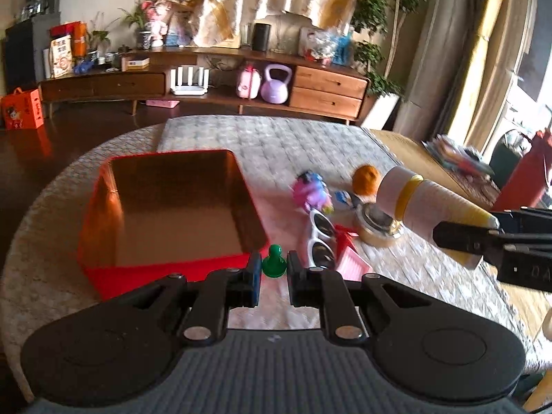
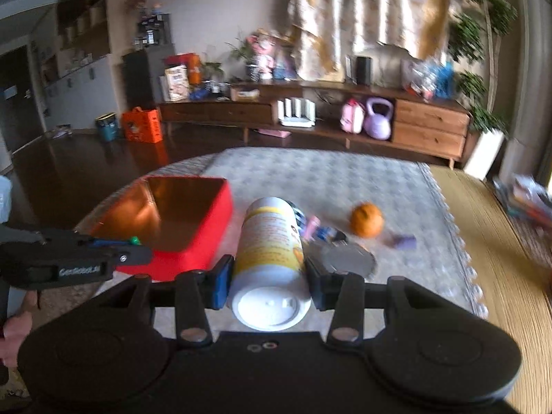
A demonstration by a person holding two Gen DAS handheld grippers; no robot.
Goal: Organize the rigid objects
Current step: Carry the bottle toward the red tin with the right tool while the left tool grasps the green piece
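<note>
Right tool (image 2: 268, 284): I grip the white bottle (image 2: 270, 258) sideways, carrying it.
Left tool (image 1: 272, 269): pinches green pawn (image 1: 273, 261) beside red box (image 1: 165, 207).

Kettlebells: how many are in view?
1. The purple kettlebell sits on the sideboard's lower open shelf, beside a pink bag; the right wrist view shows the same one.
</note>
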